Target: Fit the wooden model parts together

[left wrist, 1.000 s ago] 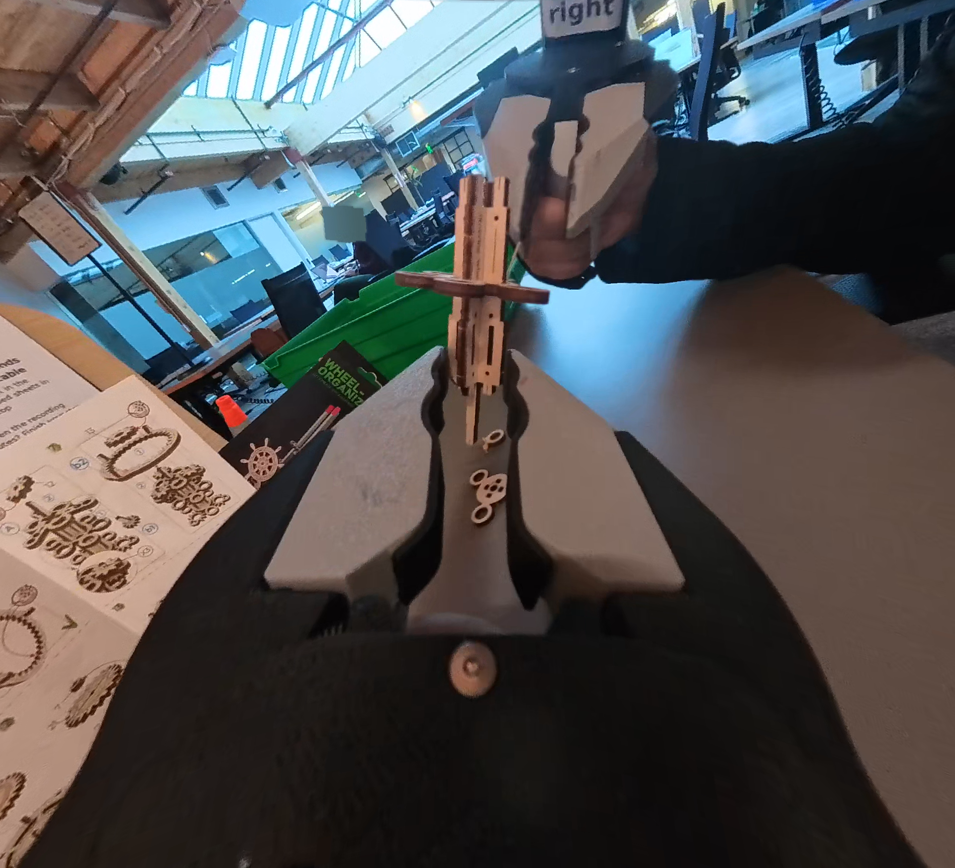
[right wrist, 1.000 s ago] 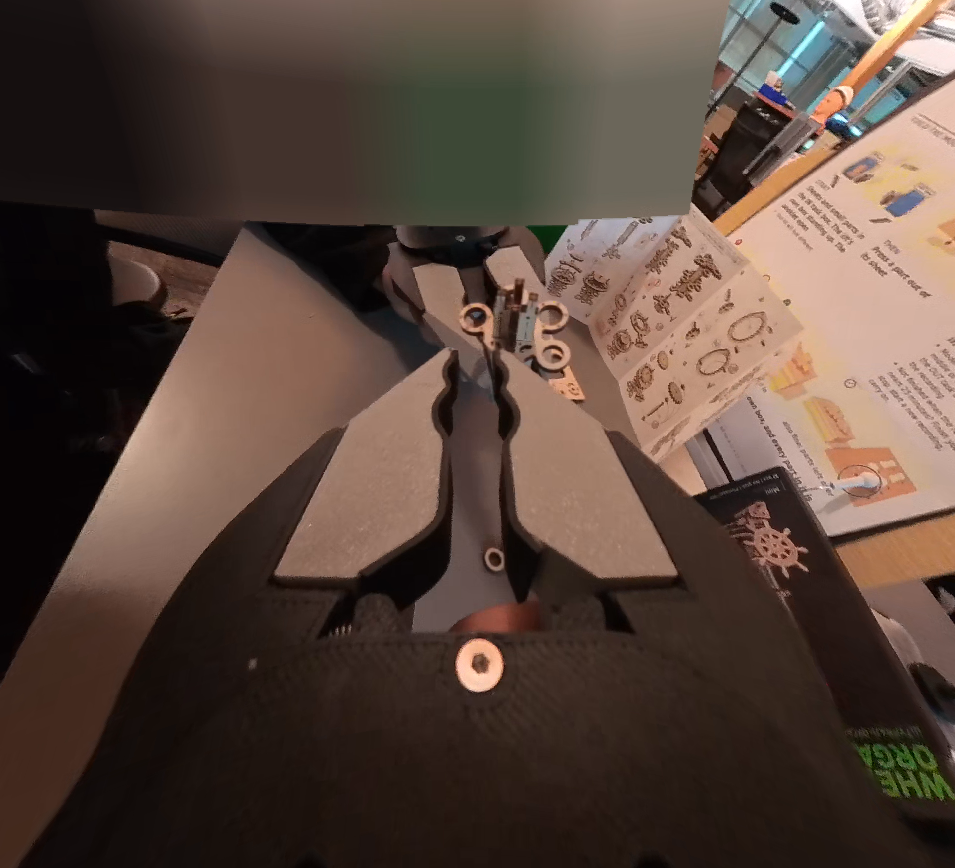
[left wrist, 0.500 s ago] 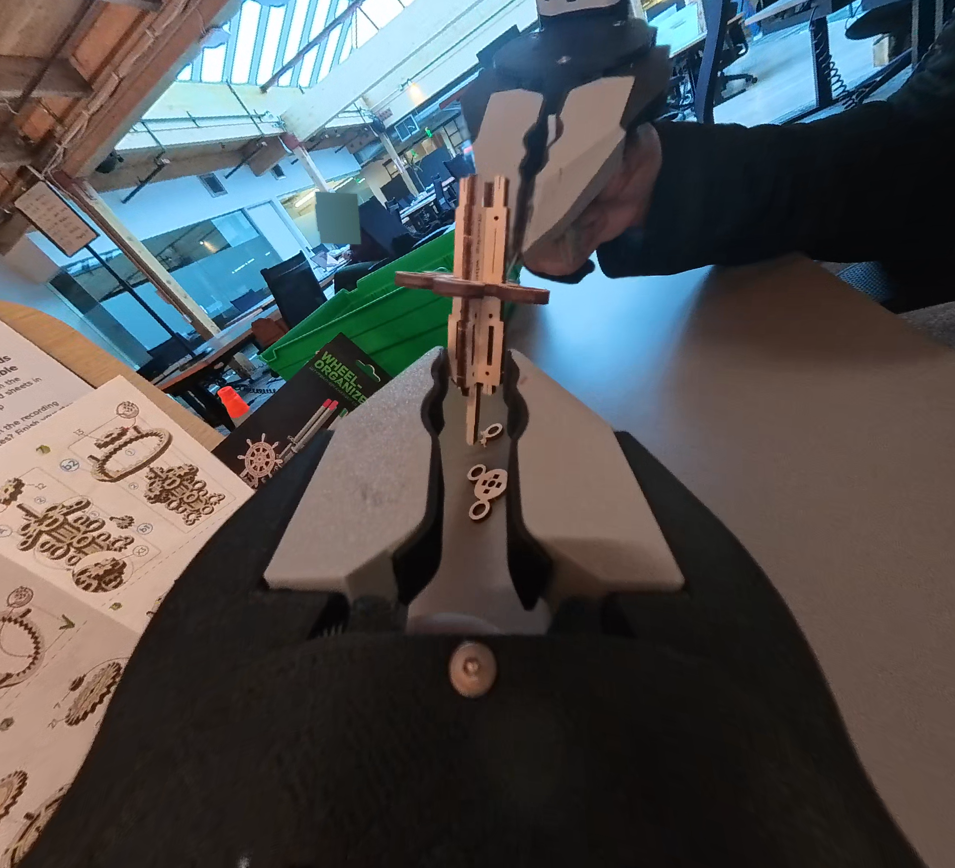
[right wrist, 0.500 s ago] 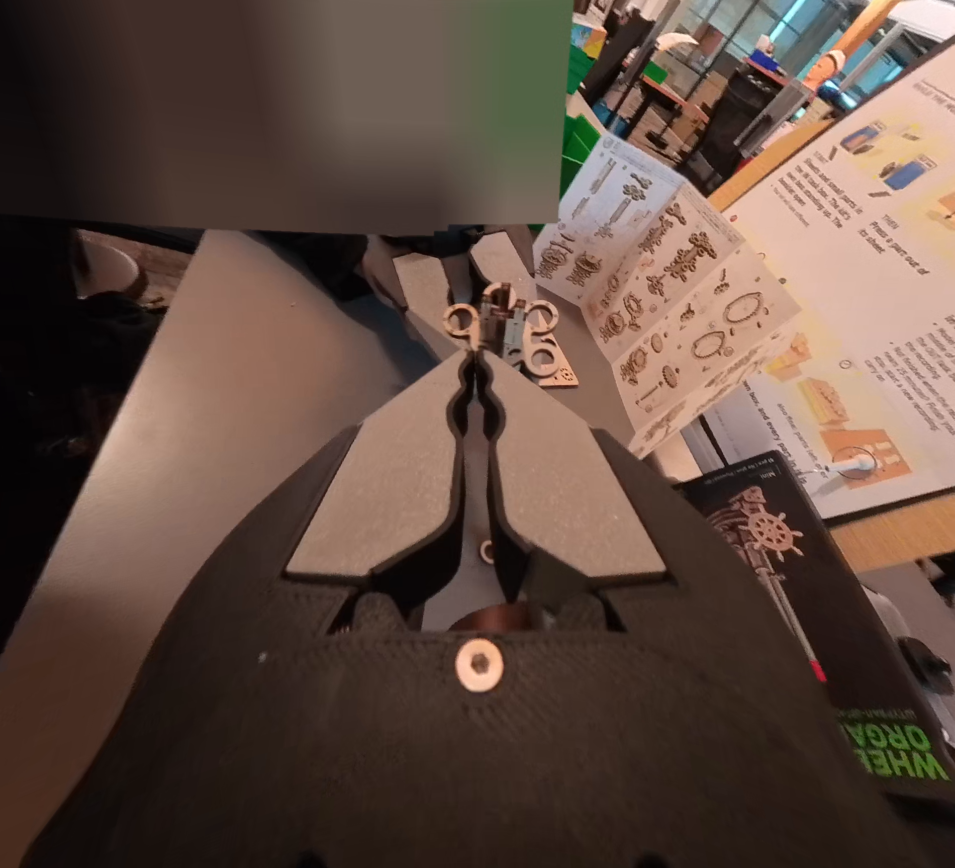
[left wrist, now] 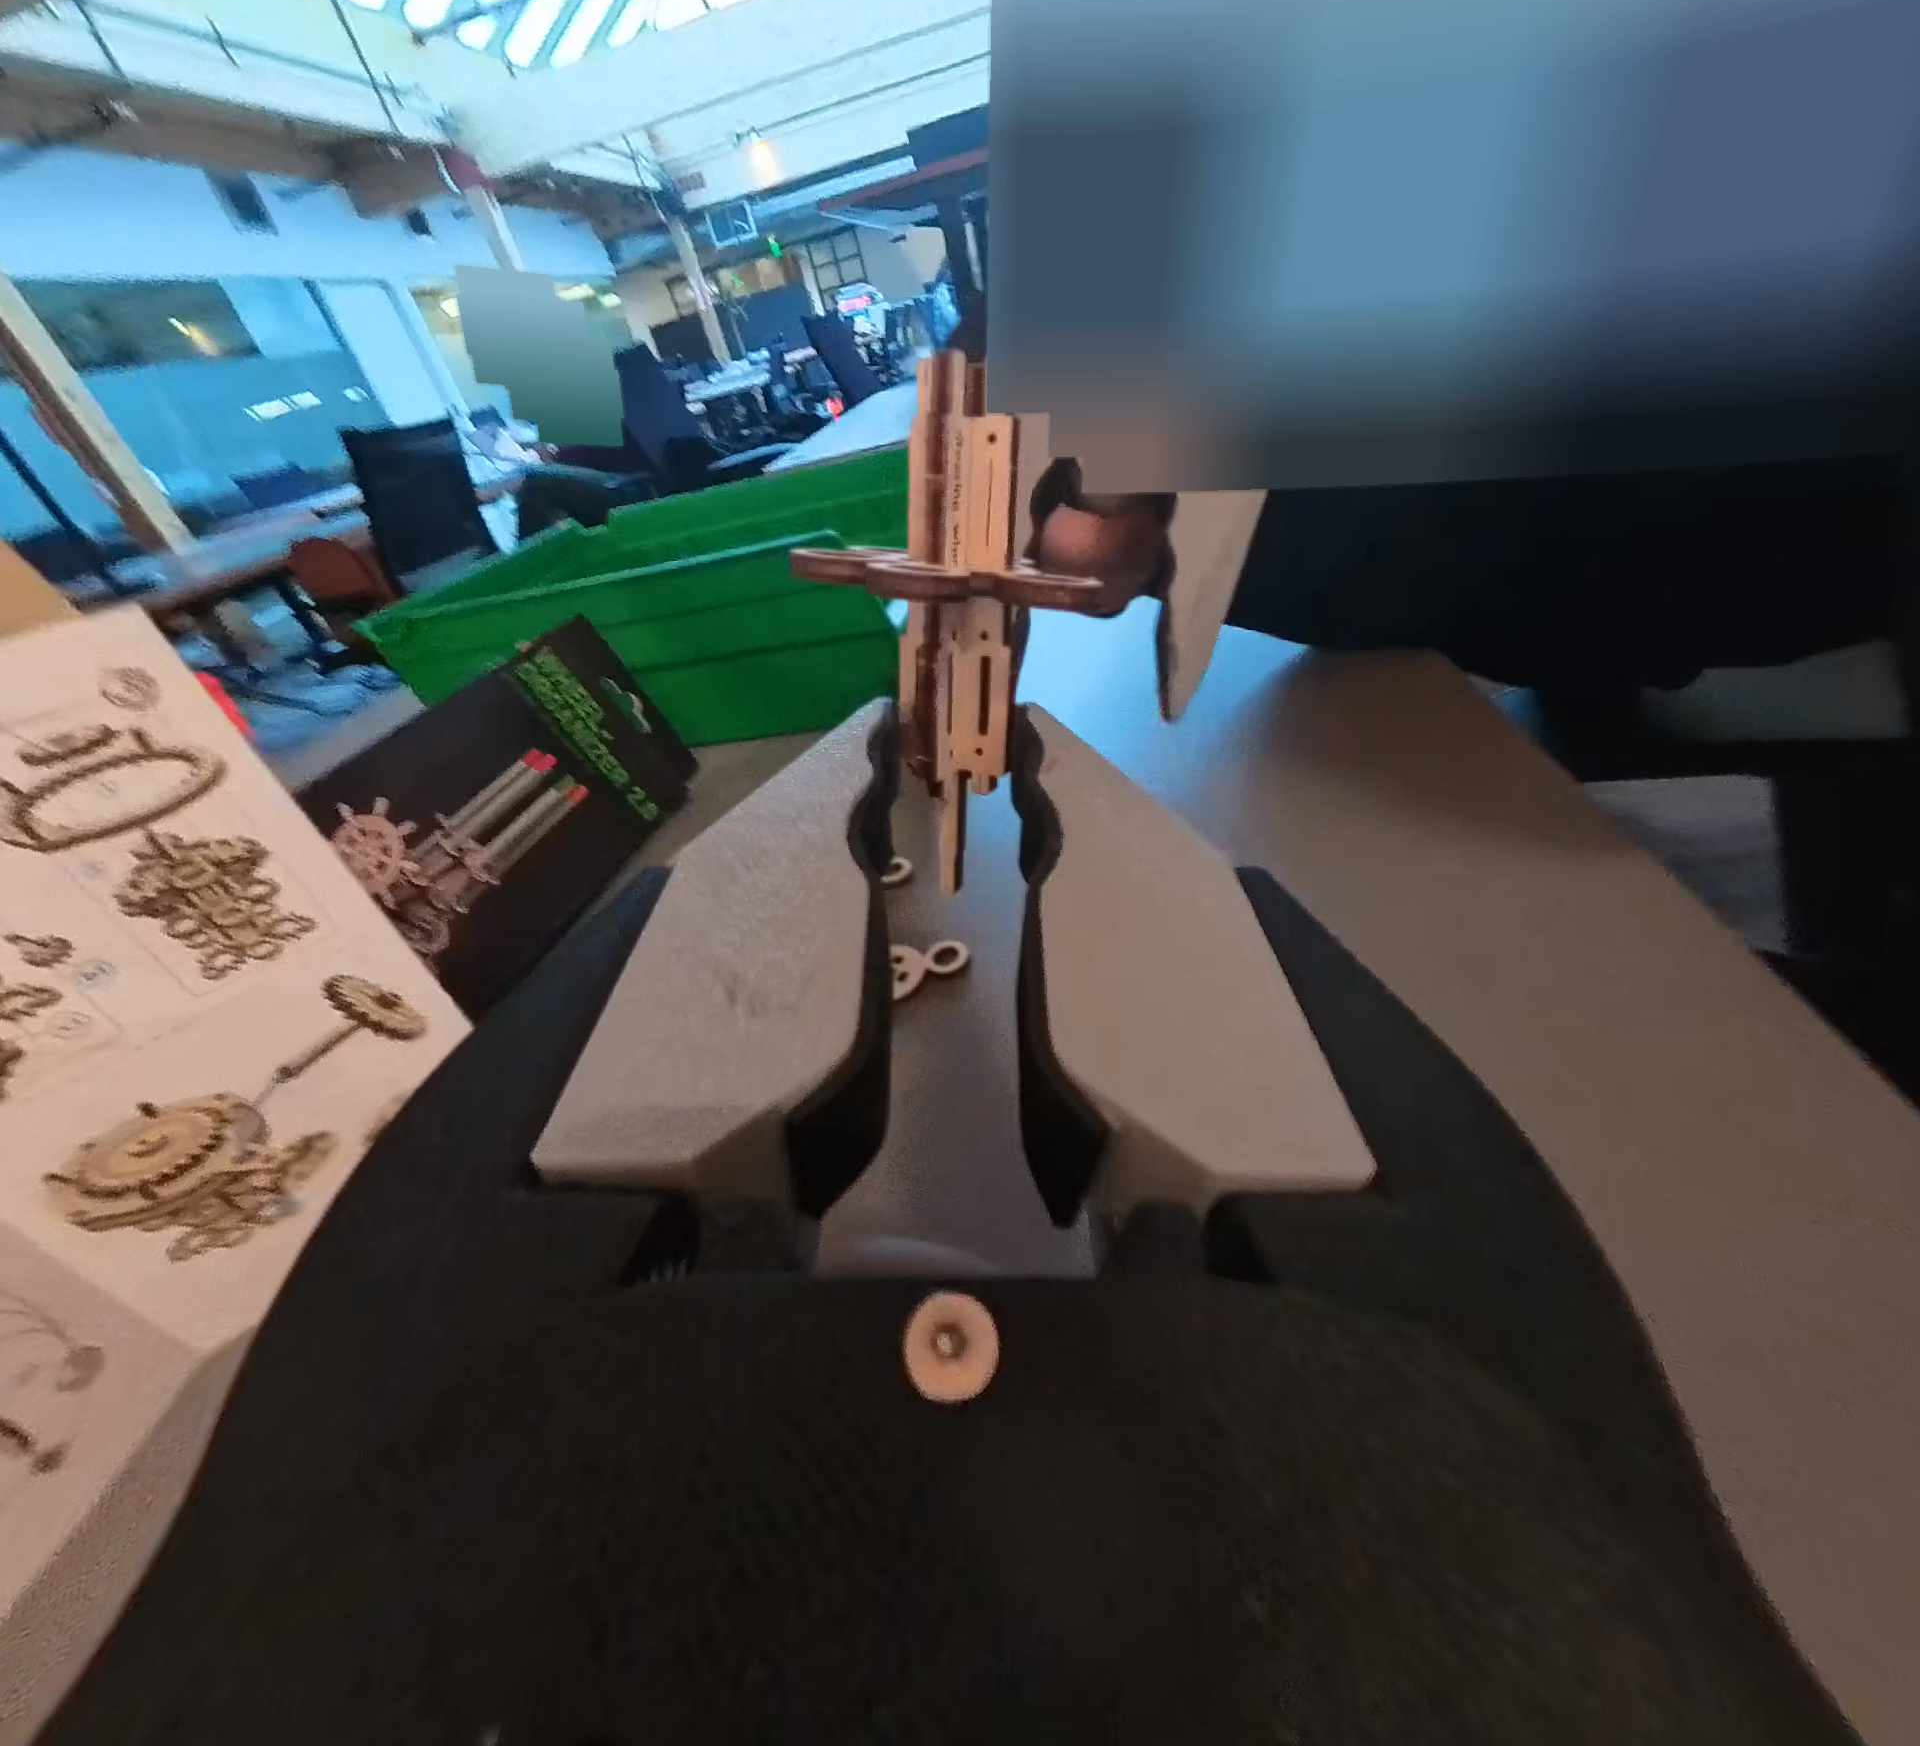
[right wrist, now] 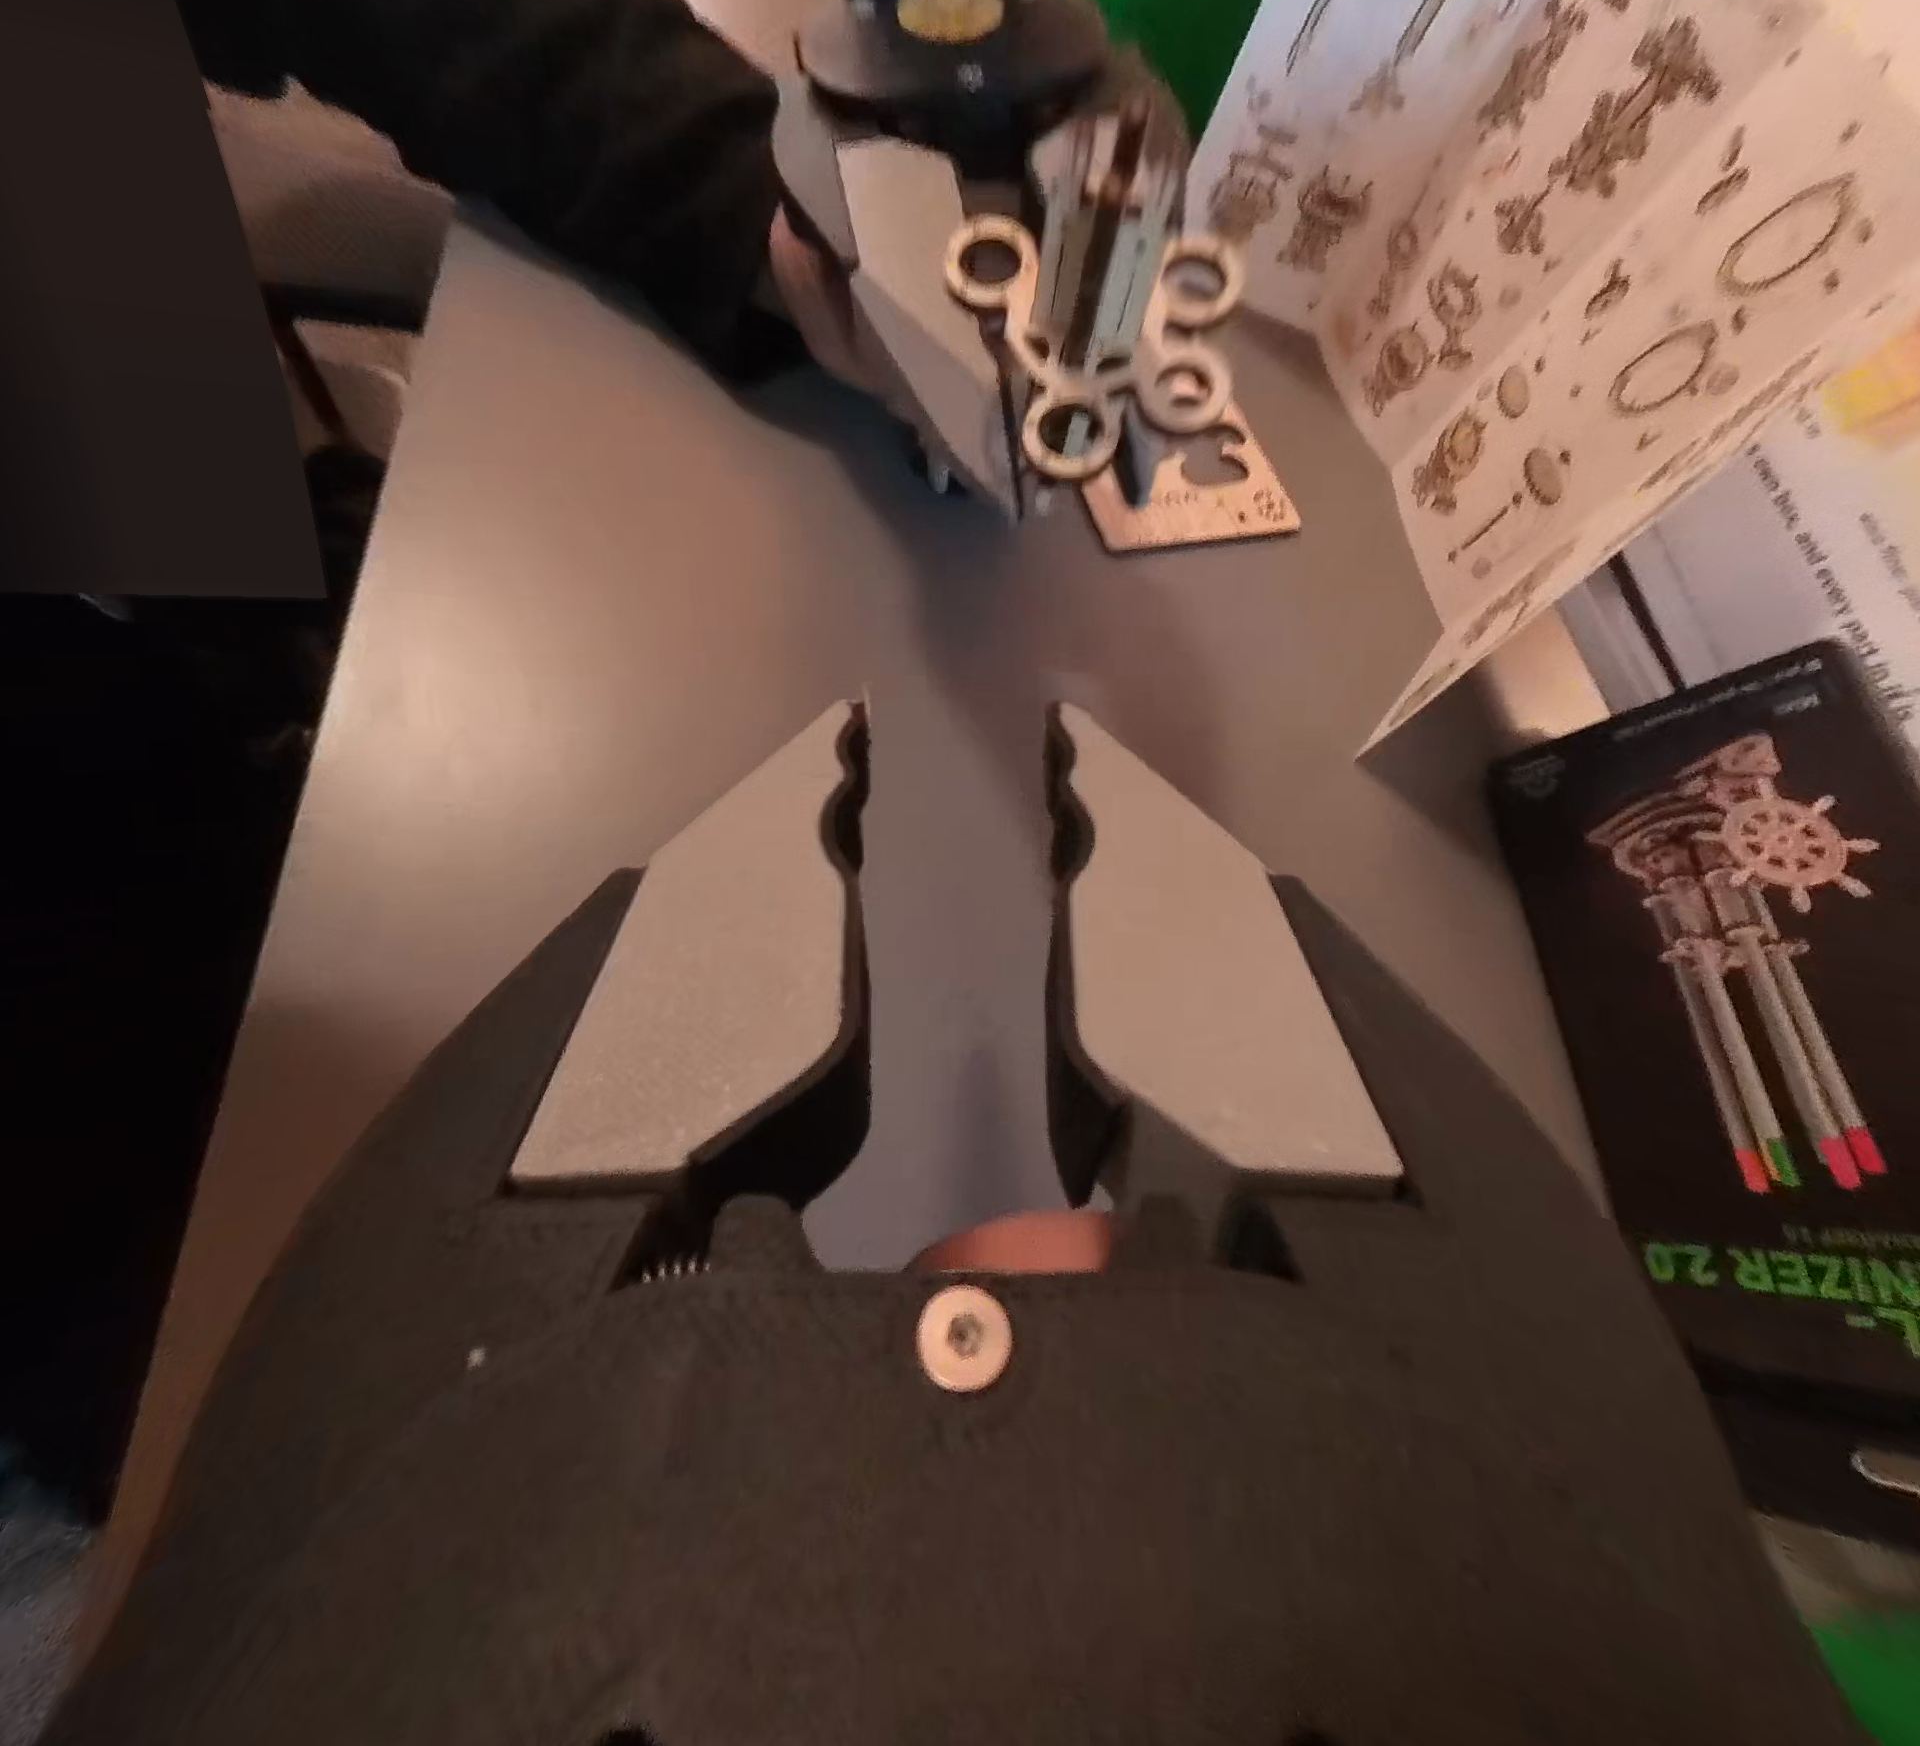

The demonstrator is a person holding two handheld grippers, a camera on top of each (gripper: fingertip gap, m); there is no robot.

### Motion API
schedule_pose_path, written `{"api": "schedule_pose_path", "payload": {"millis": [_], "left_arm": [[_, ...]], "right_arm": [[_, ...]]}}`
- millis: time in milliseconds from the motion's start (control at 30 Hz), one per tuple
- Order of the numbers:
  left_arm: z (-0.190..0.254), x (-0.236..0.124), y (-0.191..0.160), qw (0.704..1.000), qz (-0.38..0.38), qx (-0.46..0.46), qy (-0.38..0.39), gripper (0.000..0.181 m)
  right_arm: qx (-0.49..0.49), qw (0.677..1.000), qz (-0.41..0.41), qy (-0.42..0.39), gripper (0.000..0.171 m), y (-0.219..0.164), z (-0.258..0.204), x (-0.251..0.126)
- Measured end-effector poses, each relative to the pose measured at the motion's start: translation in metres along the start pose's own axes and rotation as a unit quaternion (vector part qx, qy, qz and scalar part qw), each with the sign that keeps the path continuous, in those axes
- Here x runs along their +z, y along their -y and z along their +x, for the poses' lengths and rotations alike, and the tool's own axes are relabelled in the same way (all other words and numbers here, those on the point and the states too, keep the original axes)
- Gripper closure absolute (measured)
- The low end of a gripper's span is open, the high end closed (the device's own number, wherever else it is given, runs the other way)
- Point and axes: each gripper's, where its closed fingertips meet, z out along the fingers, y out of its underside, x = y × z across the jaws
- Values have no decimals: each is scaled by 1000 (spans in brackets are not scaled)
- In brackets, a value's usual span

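My left gripper (left wrist: 956, 746) is shut on the foot of a wooden model assembly (left wrist: 961, 553). The assembly is an upright slotted column with a flat plate of rings across it. It also shows in the right wrist view (right wrist: 1096, 294), held above the grey table (right wrist: 623, 553). My right gripper (right wrist: 956, 746) is open and empty, well back from the assembly. One of its fingers (left wrist: 1195, 595) shows just right of the column, under a blurred patch. Small loose wooden ring pieces (left wrist: 925, 964) lie on the table between my left fingers.
A cut-out wooden sheet (right wrist: 1195, 507) lies on the table under the assembly. A folded instruction sheet (right wrist: 1558, 242) stands at the right, with a black box (right wrist: 1714, 1021) beside it. A green bin (left wrist: 665, 595) is behind. A person's dark sleeve (right wrist: 499, 34) reaches in.
My right gripper was shut close against the assembly; it has opened and pulled back from it. My left gripper still holds the assembly, with the view tilted a little.
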Motion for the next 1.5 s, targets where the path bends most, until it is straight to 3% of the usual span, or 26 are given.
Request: {"api": "schedule_pose_path", "payload": {"millis": [133, 267, 400, 500, 567, 633, 700, 833, 967, 1133, 1200, 1267, 1400, 1500], "left_arm": [[4, 0, -3, 997, -14, -73, -36, 164], [3, 0, -3, 994, -13, -95, -43, 164], [6, 0, -4, 994, -18, -96, -53, 164], [6, 0, -4, 993, -16, -105, -55, 164], [5, 0, -3, 993, -14, -107, -53, 164], [5, 0, -4, 993, -15, -106, -52, 164], [5, 1, -4, 992, -19, -110, -53, 164], [6, 2, -9, 989, -37, -132, -62, 164], [20, 4, -28, 975, -116, -157, -101, 164], [23, 1, -49, 976, -187, -70, -85, 164], [20, -2, -55, 977, -204, -10, -67, 164], [12, -3, -58, 975, -213, 58, -33, 164], [-9, -4, -64, 946, -242, 212, 50, 163], [-17, -3, -64, 926, -254, 267, 84, 163]], "right_arm": [[15, 999, 43, -11, 160, 14, 6, -12], [36, 999, -9, -6, 146, -7, 9, -6], [42, 999, 16, -25, 147, 3, 15, -5], [35, 999, -5, -17, 171, -6, 13, -3], [20, 999, -22, 19, 171, -13, 1, 0], [15, 999, -27, -12, 171, -14, 10, 1], [28, 999, 7, -30, 164, -2, 18, -2], [-18, 994, 87, -59, 168, 26, 19, -16], [-46, 992, 100, -66, 164, 35, 14, -19], [-111, 990, 46, -71, 164, 26, 1, 1], [-114, 989, 24, -94, 146, 21, 6, 8], [-107, 990, 16, -87, 143, 18, 4, 15], [-61, 991, 10, -116, 148, 14, 18, 18], [-12, 994, 25, -105, 150, 15, 21, 21]]}}
